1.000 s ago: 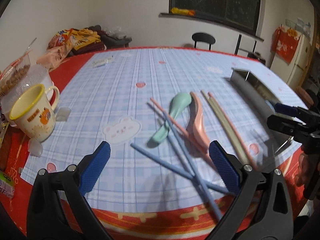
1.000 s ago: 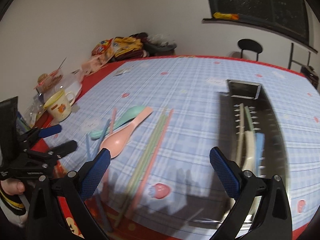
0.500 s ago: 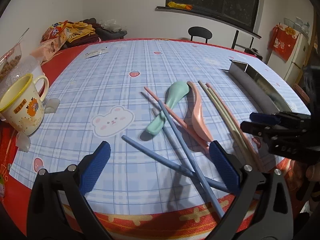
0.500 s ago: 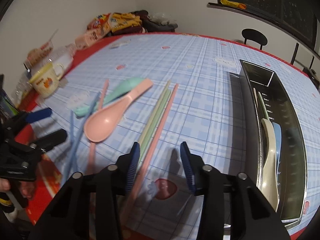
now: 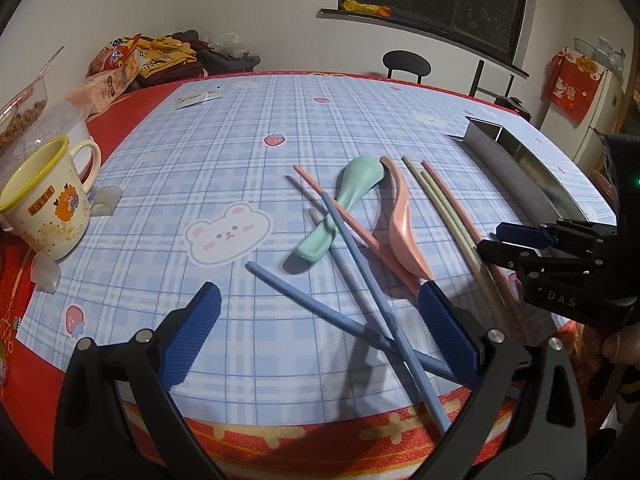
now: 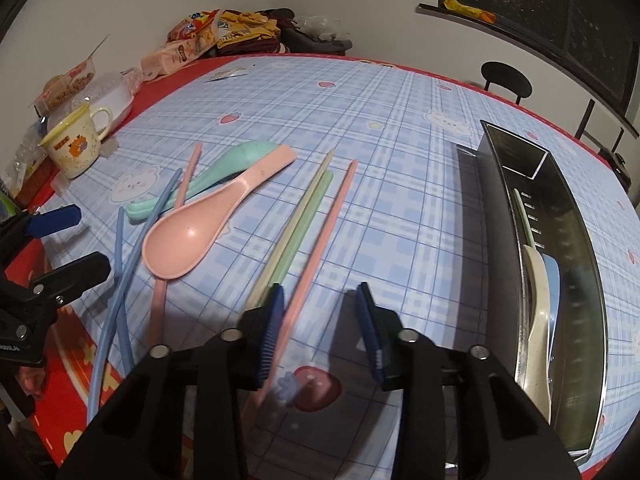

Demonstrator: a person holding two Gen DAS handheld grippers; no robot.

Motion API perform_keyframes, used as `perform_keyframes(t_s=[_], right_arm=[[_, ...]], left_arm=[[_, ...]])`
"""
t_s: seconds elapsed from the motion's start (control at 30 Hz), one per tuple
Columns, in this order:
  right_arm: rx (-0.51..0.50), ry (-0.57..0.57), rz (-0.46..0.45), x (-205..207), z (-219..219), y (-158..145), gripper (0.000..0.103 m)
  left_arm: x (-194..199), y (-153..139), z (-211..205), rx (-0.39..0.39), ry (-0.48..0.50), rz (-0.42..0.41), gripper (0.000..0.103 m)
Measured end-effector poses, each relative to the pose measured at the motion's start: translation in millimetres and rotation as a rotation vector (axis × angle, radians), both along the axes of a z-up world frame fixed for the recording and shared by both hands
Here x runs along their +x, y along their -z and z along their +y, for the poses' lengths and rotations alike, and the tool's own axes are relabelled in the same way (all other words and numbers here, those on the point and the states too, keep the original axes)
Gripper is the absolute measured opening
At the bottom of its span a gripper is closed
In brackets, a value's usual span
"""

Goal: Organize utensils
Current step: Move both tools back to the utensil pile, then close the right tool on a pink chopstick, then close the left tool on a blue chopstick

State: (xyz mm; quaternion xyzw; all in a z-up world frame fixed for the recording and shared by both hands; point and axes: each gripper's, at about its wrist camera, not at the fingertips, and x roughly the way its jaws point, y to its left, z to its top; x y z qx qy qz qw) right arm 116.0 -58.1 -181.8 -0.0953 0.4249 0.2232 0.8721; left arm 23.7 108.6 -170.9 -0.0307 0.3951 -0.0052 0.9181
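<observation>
The worktop (image 6: 400, 128) carries a steel tray (image 6: 568, 216) at the right, already holding a few utensils, while spoons and chopsticks lie loose at centre. The right gripper (image 6: 320, 320) has just been narrowing its jaws around the near end of the pink chopstick (image 6: 320, 236) — not visibly pinched yet. Next: close fully, lift, carry to the tray; the left gripper (image 5: 316, 334) hangs wide open, empty, over the blue chopsticks (image 5: 360, 264).

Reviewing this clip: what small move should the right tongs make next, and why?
Probably finish closing on the pink chopstick. The right tongs have just been narrowing and sit low over its near end, the chopstick beside the left pad, but a gap remains, so nothing is gripped. The metal tray already holds utensils.
</observation>
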Motion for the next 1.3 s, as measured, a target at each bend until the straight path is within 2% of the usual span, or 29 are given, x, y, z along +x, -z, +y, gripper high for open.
perform_keyframes(t_s=[0.13,0.23,0.47,0.63,0.73,0.8,0.83,0.9,0.93,1.07,1.13,1.3], right_arm=[[0.021,-0.005,0.004,-2.6,-2.7,-0.2,0.015],[0.061,-0.010,0.024,-1.1,-7.5,0.0,0.009],[0.074,-0.021,0.030,-2.1,-7.9,0.3,0.008],[0.087,-0.026,0.036,-1.1,-10.4,0.7,0.008],[0.095,-0.028,0.039,-1.3,-11.0,1.0,0.008],[0.099,-0.032,0.041,-1.2,-11.5,1.0,0.008],[0.101,-0.034,0.042,-1.4,-11.6,0.9,0.008],[0.107,-0.041,0.044,-2.5,-11.6,0.9,0.008],[0.109,-0.045,0.045,-2.8,-11.5,0.9,0.008],[0.119,-0.058,0.050,-3.5,-11.7,1.0,0.008],[0.128,-0.062,0.055,-3.6,-12.5,1.0,0.008],[0.147,-0.063,0.066,-2.1,-14.7,0.8,0.008]], left_arm=[[0.7,0.1,1.7,-0.006,-0.009,0.004,0.097],[0.6,0.6,1.6,-0.004,-0.012,0.007,0.097],[-2.1,-1.2,0.6,0.000,-0.014,0.000,0.097],[-6.2,-6.0,-10.4,0.036,0.038,-0.002,0.097],[-9.1,-9.4,-17.3,0.018,0.059,-0.004,0.096],[-11.1,-10.0,-21.3,0.006,0.070,0.003,0.085],[-11.6,-9.5,-22.8,-0.007,0.075,0.015,0.074],[-13.7,-6.8,-25.1,-0.043,0.089,0.040,0.070],[-14.2,-5.4,-26.8,-0.046,0.093,0.048,0.065],[-15.4,-1.3,-33.5,-0.053,0.110,0.078,0.033],[-17.2,-1.3,-35.2,-0.071,0.124,0.087,0.031],[-19.5,6.6,-42.4,-0.053,0.123,0.131,0.032]])
